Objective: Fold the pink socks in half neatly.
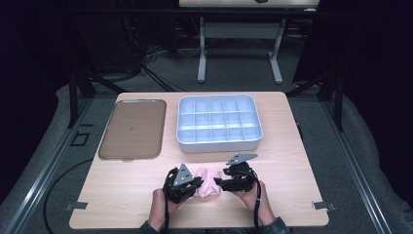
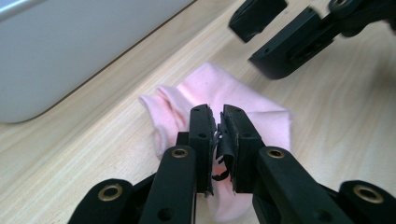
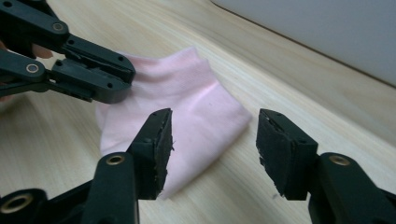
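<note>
A folded pink cloth (image 1: 208, 183) lies on the wooden table near its front edge, between my two grippers. My left gripper (image 1: 197, 183) comes at it from the left. In the left gripper view its jaws (image 2: 217, 112) stand almost together over the pink cloth (image 2: 219, 88). The right gripper view shows that left gripper (image 3: 123, 79) pinching the cloth's near-left edge. My right gripper (image 1: 217, 183) is at the cloth's right side, open. Its jaws (image 3: 212, 126) stand wide apart just above the cloth (image 3: 196, 98), with nothing pressed between them.
A grey tray with several compartments (image 1: 219, 144) stands just behind the cloth; its wall is close in both gripper views (image 2: 56, 46) (image 3: 327, 28). A flat brown tray (image 1: 131, 129) lies at the back left. Bare wood lies to either side of the hands.
</note>
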The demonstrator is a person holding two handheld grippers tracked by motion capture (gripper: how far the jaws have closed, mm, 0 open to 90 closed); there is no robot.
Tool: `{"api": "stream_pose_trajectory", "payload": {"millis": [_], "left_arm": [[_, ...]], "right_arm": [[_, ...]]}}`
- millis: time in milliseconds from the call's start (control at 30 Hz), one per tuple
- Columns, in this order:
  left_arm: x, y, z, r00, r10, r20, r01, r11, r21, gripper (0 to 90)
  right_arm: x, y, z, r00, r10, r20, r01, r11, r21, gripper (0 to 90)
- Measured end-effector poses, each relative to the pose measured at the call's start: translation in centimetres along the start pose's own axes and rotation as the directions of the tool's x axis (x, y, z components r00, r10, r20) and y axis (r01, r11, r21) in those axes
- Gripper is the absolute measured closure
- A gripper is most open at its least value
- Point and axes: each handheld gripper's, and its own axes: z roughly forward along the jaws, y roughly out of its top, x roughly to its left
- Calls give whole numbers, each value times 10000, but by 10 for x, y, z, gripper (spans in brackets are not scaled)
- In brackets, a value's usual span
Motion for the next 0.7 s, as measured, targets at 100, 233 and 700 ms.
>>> {"api": "stream_pose_trajectory", "payload": {"millis": [100,233,700], "left_arm": [[2,-4,3,9999,-135,-101,135,9999,69,826],[5,-8,5,9992,-337,-211,340,9993,163,833],[8,-16,11,9979,-491,-414,507,9979,399,861]], "right_arm": [[-5,-6,3,9985,541,82,-542,9985,96,448],[-4,-8,7,9947,978,304,-994,9934,563,448],[11,-9,30,9958,586,704,-644,9945,824,532]]}}
